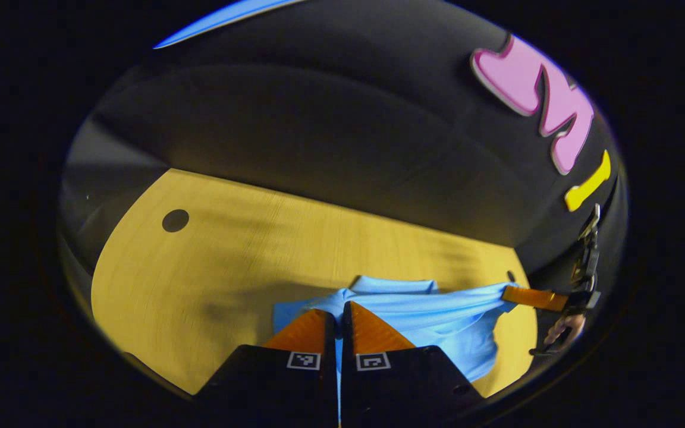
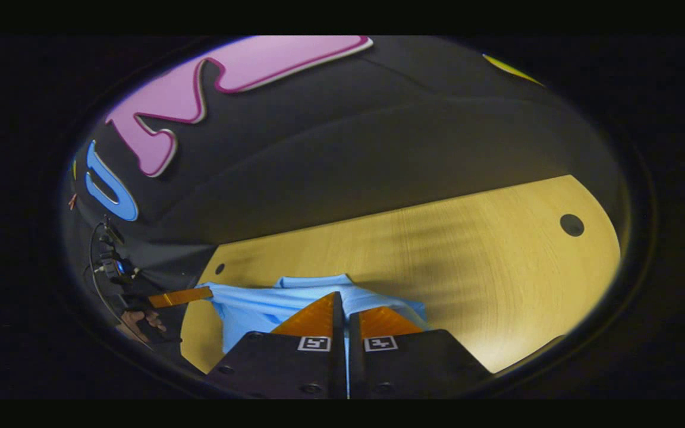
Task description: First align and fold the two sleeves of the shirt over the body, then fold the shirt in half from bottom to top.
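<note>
- Your left gripper (image 1: 338,321) has its fingers pressed together on a thin fold of the light blue fabric shirt (image 1: 437,321), pinching it at one side of the garment; the right gripper view shows it off to the left, gripping the shirt's edge there too.
- Your right gripper (image 2: 345,312) is likewise closed on the cloth at the opposite side, and the left gripper view shows it (image 1: 536,297) biting the shirt's far edge with the fabric drawn taut between the two grips.
- That shirt sits partly lifted over the yellow wooden tabletop (image 1: 211,261), collar end towards the booth wall, lower cloth hanging down (how much of it rests on the table I cannot tell).
- Slip risk: each pinch looks shallow, so a sharp tug could pull the fabric out of one gripper and drop that side in a heap.
- Skew risk: if your hands travel at unequal heights or speeds, the edges land misaligned and the fold goes crooked.
- Drag risk: the hanging part may catch on the tabletop and bunch underneath as you carry it over.
- Over-tension would stretch the cloth and leave wrinkles once you release.
</note>
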Motion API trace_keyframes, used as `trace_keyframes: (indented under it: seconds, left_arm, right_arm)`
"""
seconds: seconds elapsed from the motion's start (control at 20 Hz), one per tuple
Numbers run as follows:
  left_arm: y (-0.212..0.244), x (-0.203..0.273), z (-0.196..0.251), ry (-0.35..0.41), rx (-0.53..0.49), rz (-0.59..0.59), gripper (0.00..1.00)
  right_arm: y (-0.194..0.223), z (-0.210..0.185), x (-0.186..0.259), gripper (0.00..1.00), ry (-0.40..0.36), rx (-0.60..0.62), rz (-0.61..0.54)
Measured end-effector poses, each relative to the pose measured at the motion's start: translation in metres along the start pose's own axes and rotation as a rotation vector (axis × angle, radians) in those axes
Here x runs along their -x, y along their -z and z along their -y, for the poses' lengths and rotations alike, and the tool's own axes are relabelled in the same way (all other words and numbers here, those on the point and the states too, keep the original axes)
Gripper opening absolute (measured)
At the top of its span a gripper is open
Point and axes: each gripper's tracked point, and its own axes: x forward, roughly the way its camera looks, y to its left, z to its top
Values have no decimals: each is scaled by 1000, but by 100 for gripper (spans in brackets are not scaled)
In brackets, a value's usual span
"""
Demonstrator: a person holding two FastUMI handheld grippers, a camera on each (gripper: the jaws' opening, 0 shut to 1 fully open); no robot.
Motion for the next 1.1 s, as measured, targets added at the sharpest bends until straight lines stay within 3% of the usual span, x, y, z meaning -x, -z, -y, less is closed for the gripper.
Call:
trace_keyframes:
  seconds: [0.1,0.2,0.25,0.3,0.4,0.5,0.55,0.65,0.7,0.85,1.1]
  left_arm:
    - [12,-22,-6,-51,-12,-42,12]
    - [15,-39,-8,-82,-24,-48,22]
    - [19,-38,-4,-78,-32,-54,19]
    - [19,-39,-4,-100,-46,-53,43]
    - [9,-30,-5,-110,-65,-38,92]
    - [-1,-19,-1,-102,-77,3,90]
    - [-5,-12,-1,-98,-84,23,90]
    - [-16,15,1,-99,-115,84,88]
    - [-23,32,2,-106,-148,123,94]
    - [-35,94,7,-152,-235,252,97]
    - [-30,213,44,-156,-240,441,97]
  right_arm:
    - [1,1,-3,9,20,-20,4]
    - [2,4,-7,0,36,-44,-1]
    - [4,7,-5,6,45,-48,-10]
    - [5,8,-2,1,51,-46,-19]
    - [1,16,4,32,66,-6,6]
    - [-5,14,25,77,53,30,41]
    - [-10,11,38,73,46,51,60]
    - [-24,12,68,95,45,102,119]
    - [-31,11,87,95,48,130,152]
    - [-57,5,140,95,76,235,264]
    - [-78,-32,235,98,113,278,439]
